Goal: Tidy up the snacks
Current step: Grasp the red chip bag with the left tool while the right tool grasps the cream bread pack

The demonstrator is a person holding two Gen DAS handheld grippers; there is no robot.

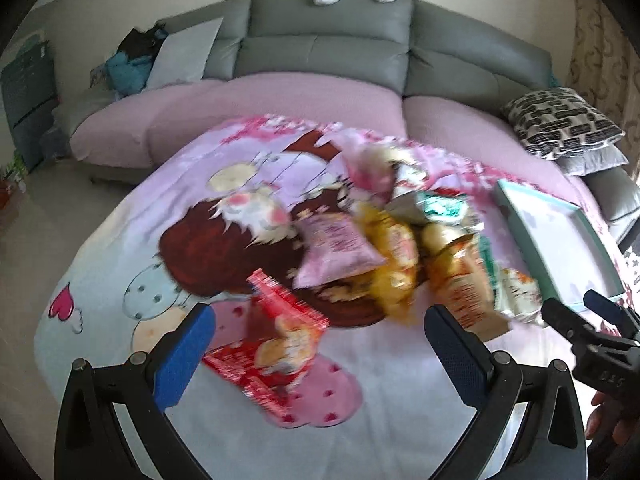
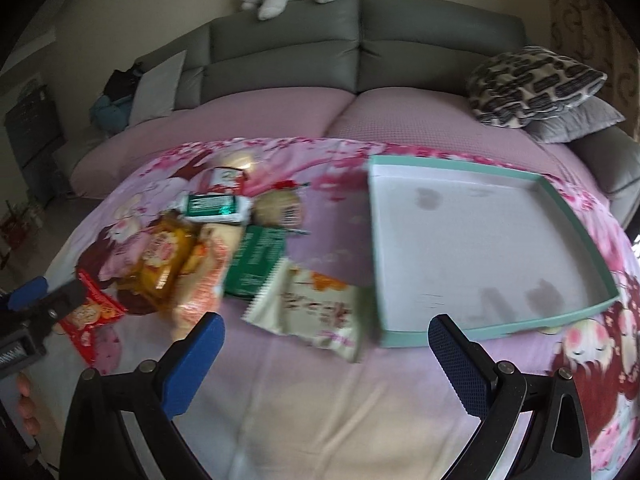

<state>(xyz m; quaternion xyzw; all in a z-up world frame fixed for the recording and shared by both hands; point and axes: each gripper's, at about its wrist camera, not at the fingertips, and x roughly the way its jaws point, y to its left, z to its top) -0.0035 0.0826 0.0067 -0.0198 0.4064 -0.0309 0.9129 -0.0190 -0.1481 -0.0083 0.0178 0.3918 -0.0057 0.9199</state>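
Loads of snack packets are lying in a loose pile on the cartoon-print cloth (image 2: 304, 380) covering the tabletop. One teal-rimmed shallow box (image 2: 472, 322) is sitting to the right of them with nothing in it, just some dark smudges on its white floor. A cream packet (image 2: 320, 312) is lying right against the box's left wall. A red packet (image 1: 276, 344) is sitting between the left tool (image 1: 316, 344) fingers, which are spread wide, gripping nothing. Right tool (image 2: 326, 364) is hanging released too.
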